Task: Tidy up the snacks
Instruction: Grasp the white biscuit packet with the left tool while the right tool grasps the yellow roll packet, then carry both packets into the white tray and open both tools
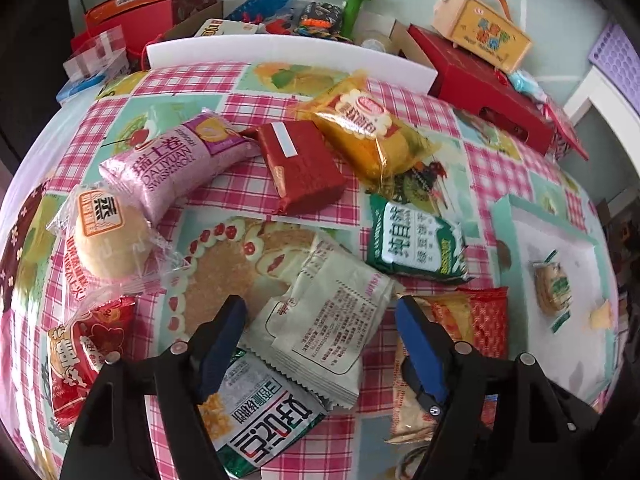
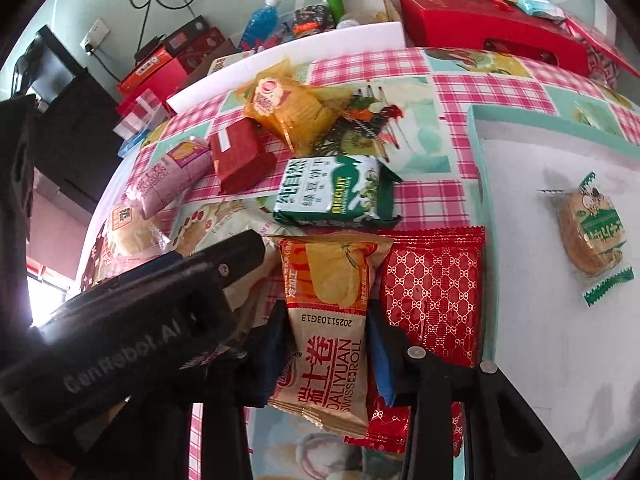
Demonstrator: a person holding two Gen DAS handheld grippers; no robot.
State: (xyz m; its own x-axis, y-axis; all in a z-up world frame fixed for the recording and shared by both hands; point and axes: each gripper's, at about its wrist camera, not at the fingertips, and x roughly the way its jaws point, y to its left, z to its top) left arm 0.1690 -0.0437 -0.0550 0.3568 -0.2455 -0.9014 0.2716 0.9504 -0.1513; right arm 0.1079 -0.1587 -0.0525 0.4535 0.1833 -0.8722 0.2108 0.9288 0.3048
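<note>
Many wrapped snacks lie on a checked tablecloth. My left gripper (image 1: 320, 312) is open, its blue pads on either side of a white packet (image 1: 324, 320) lying face down. My right gripper (image 2: 326, 340) is shut on an orange Swiss roll packet (image 2: 328, 320), which rests beside a red patterned packet (image 2: 436, 296). The left gripper's black body (image 2: 132, 320) shows at the left of the right wrist view. A white tray with a teal rim (image 2: 484, 208) holds one green-wrapped biscuit (image 2: 592, 236); the tray also shows in the left wrist view (image 1: 508, 216).
On the cloth: green biscuit pack (image 1: 416, 240), yellow bread bag (image 1: 368, 128), red block pack (image 1: 300, 164), pink Swiss roll (image 1: 172, 160), clear-wrapped bun (image 1: 108, 240), red packet (image 1: 84, 348), silver packet (image 1: 260, 412). Red boxes (image 1: 488, 84), a green dumbbell (image 1: 354, 4) and a bottle stand behind.
</note>
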